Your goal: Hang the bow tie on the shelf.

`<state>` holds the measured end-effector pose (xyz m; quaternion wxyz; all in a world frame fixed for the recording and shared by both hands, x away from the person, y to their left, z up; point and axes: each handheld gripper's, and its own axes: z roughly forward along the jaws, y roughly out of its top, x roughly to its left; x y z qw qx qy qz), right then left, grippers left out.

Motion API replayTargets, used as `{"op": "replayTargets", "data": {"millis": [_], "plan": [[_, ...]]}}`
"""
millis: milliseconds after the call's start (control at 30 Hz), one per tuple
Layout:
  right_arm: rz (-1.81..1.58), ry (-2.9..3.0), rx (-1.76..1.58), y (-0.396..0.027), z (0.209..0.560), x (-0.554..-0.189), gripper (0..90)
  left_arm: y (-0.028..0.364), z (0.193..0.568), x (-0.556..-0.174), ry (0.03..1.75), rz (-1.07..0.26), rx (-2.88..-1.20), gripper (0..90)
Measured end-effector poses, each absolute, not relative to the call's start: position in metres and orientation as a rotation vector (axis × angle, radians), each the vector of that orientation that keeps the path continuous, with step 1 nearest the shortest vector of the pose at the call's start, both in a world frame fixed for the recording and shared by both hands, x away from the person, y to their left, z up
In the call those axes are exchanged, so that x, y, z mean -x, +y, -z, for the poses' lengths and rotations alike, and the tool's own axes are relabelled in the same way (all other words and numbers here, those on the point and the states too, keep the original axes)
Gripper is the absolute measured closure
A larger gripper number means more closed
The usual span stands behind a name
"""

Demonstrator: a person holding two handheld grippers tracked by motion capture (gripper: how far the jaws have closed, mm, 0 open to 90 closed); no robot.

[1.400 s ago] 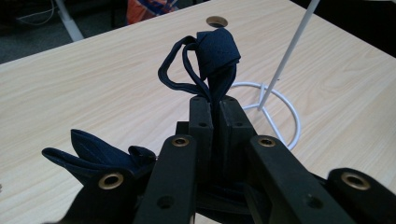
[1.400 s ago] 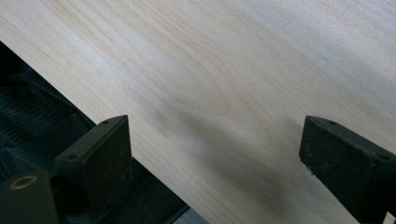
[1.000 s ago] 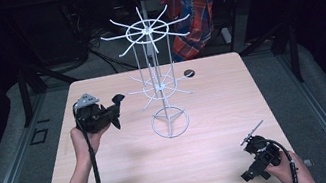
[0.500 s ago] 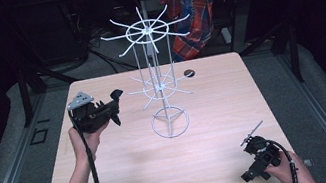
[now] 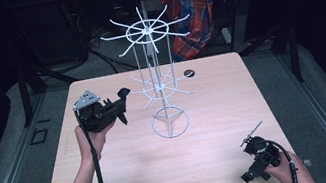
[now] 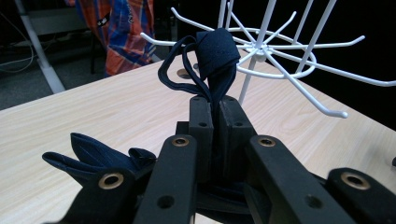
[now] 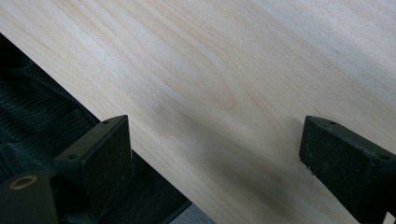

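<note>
My left gripper (image 6: 215, 105) is clamped on a dark blue cloth (image 6: 212, 51), which sticks up out of the closed jaws and trails back beneath them (a fold hangs at the lower left). I hold it above the table (image 5: 116, 181), just beside the white wire rack (image 5: 163, 89), level with its lower ring of hooks. My right gripper (image 5: 257, 148) rests at the table's near right corner, jaws spread wide apart.
</note>
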<state>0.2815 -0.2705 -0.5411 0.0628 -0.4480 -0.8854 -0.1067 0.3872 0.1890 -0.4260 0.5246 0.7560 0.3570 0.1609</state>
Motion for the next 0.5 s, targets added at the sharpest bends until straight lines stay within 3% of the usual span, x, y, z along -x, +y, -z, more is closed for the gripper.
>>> {"op": "replayTargets", "data": {"millis": [500], "plan": [[0.329,-2.663,1.366,-0.2707,0.5413,-0.2804,8.8,0.1802,0.4309,-0.3900,0.828,-0.358,-1.862,84.9]]}}
